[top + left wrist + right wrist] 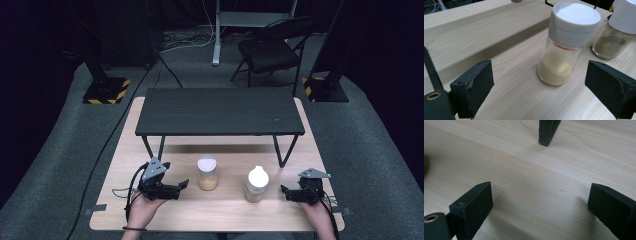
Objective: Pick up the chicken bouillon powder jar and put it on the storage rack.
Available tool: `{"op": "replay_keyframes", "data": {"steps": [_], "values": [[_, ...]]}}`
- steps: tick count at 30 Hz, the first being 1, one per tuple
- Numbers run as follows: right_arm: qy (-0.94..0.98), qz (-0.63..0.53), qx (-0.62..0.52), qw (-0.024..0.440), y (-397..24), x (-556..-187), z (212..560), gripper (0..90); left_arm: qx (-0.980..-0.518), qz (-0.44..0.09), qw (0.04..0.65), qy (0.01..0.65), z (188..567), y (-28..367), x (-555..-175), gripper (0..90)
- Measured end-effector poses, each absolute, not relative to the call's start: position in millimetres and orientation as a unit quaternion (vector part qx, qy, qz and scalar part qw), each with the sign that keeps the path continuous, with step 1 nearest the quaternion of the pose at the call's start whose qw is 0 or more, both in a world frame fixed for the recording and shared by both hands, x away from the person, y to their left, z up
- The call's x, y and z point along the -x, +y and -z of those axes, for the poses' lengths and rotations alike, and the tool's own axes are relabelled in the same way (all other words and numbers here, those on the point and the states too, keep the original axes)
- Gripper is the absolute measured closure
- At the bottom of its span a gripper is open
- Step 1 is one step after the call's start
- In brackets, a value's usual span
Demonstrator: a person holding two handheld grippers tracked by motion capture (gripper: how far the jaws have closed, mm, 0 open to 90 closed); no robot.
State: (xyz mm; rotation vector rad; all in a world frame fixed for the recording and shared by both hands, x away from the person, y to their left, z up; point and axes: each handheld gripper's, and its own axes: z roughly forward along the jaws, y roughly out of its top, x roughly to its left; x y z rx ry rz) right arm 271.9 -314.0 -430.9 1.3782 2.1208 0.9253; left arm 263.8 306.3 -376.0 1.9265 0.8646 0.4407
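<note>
Jars stand side by side on the pale wooden worktop (220,205), and the left jar (207,173) serves as the landmark: clear glass, white cap, pale yellow granules in its lower part, upright on the boards just in front of the low black shelf (220,111) that spans the worktop behind it. The second jar (256,184), also white-capped with a duller, greenish-tan filling, stands near the landmark jar on its right, the two apart. The left hand-held gripper (184,184) sits just to the left of the landmark jar, jaws pointing toward it and spread wide with nothing between the pads; in the left gripper view the jar (564,47) stands ahead of the open gap, nearer the right pad, untouched. The right hand-held gripper (283,189) lies beyond the second jar, well to the right of the landmark, its jaws likewise wide and empty over bare wood, with one black shelf leg (547,131) ahead in the right gripper view.
</note>
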Motion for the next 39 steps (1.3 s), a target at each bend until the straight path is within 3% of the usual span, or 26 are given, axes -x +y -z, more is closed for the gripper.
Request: {"op": "replay_keyframes", "data": {"steps": [21, 39], "values": [[0.767, -0.335, -0.5, 0.223, -314, -272, 431, 5.0, -0.799, -0.163, 0.478, 0.327, 363, 275, -283, 7.8], [0.767, -0.335, -0.499, 0.223, -314, -272, 431, 5.0, -0.805, -0.159, 0.469, 0.327, 374, 246, -297, 9.6]]}}
